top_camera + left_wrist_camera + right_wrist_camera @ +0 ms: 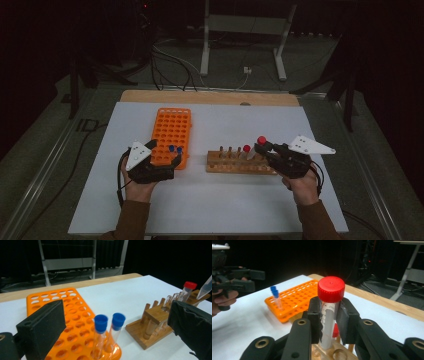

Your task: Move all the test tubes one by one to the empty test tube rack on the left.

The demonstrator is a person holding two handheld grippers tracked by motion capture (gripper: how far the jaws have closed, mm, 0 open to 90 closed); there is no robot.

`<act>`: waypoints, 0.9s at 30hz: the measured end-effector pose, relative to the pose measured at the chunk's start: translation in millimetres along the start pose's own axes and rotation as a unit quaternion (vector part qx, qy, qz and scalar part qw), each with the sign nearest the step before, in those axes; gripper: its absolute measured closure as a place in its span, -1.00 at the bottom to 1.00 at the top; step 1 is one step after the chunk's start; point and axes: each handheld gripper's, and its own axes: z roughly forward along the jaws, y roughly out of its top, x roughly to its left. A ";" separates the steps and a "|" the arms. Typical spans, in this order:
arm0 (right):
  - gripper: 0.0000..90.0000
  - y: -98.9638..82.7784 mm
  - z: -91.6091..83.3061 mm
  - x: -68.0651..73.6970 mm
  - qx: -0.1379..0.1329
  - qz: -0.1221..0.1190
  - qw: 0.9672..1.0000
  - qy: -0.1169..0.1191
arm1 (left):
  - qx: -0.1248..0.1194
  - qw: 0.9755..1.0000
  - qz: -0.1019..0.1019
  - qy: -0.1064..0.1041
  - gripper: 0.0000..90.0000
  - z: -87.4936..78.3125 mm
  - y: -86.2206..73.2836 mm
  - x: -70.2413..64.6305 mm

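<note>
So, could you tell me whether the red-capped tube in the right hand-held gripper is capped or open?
Capped: the red-capped tube has its red screw cap sitting on top, above the jaws of the right hand-held gripper clamped on its body.

Dark room, black walls all round, light falls mostly on the table. White tabletop [210,200] with a bare wooden strip [210,96] along its 12 o'clock edge. Grey floor [45,135] around it. At 12 o'clock a white metal stand [243,25] on two legs, tangled cables [172,65] on the floor at 11 o'clock, small white plug [247,70] near the stand. Dark frame legs at 10 and 2 o'clock.
</note>
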 end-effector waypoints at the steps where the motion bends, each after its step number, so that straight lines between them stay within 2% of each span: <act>1: 0.65 0.8 0.1 1.7 0.001 -0.001 1.000 0.003 | -0.002 1.000 0.001 -0.001 -0.94 -0.1 0.9 -1.6; 5: 0.65 1.7 2.3 7.6 0.000 -0.001 1.000 0.016 | -0.008 1.000 0.007 -0.008 -0.92 -0.8 4.3 -7.5; 16: 0.64 -9.4 26.7 33.2 0.029 -0.014 0.998 0.049 | -0.015 0.999 0.037 -0.033 -0.85 1.5 12.5 -31.8; 22: 0.64 -11.3 31.7 40.1 0.033 -0.019 0.998 0.058 | 0.000 0.997 0.054 -0.057 -0.83 11.0 10.3 -50.2; 27: 0.64 -12.4 34.0 43.1 0.036 -0.019 0.997 0.064 | 0.021 0.994 0.064 -0.090 -0.78 24.3 3.1 -70.9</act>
